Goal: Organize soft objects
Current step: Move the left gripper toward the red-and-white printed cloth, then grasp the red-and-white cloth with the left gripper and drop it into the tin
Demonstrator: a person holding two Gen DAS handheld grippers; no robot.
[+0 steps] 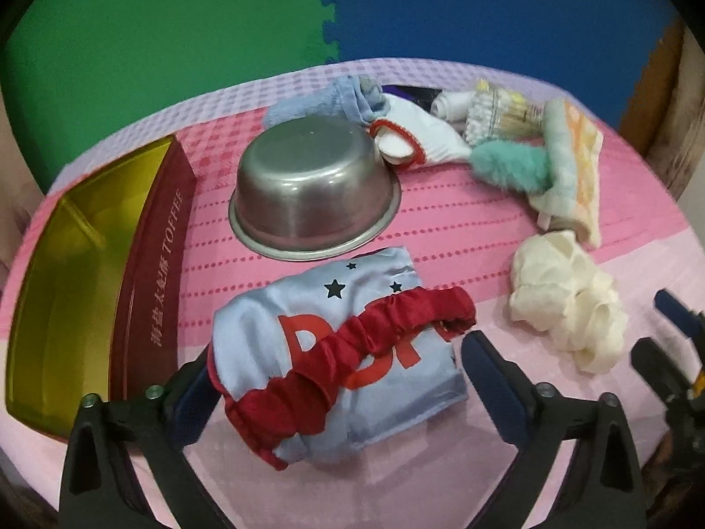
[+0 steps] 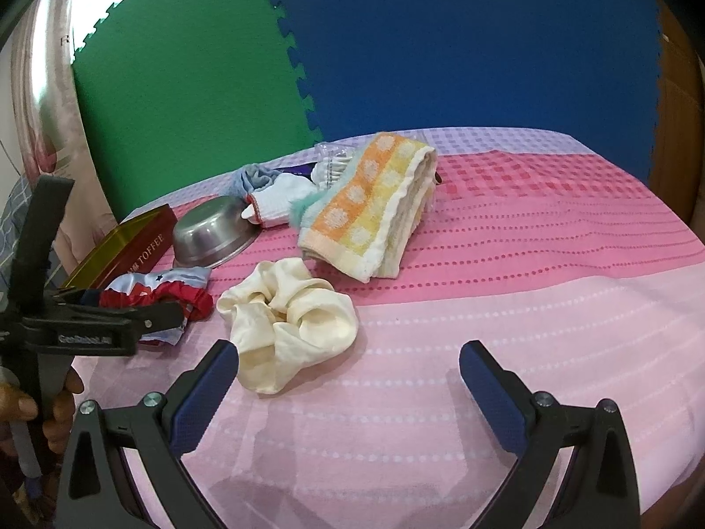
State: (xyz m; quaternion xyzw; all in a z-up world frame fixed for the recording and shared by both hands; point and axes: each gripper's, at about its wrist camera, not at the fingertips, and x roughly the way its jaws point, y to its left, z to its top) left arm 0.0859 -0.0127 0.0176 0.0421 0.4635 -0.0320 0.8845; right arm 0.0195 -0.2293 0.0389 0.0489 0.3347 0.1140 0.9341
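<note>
left wrist view: toffee tin (image 1: 88, 264) sat open at left, steel bowl (image 1: 315, 189) upturned beside it. left gripper (image 1: 339, 370) stood wide astride the satin cap (image 1: 335, 348), pads apparently not yet pressing. cream scrunchie (image 1: 568, 304) lay right. right gripper (image 2: 348, 374) stood wide, empty. step judged: grasping the cap; next, close, lift toward tin.

Both wrist cams look down close over bed; share cream scrunchie (image 1: 568, 304) & bowl (image 2: 211, 231).
</note>
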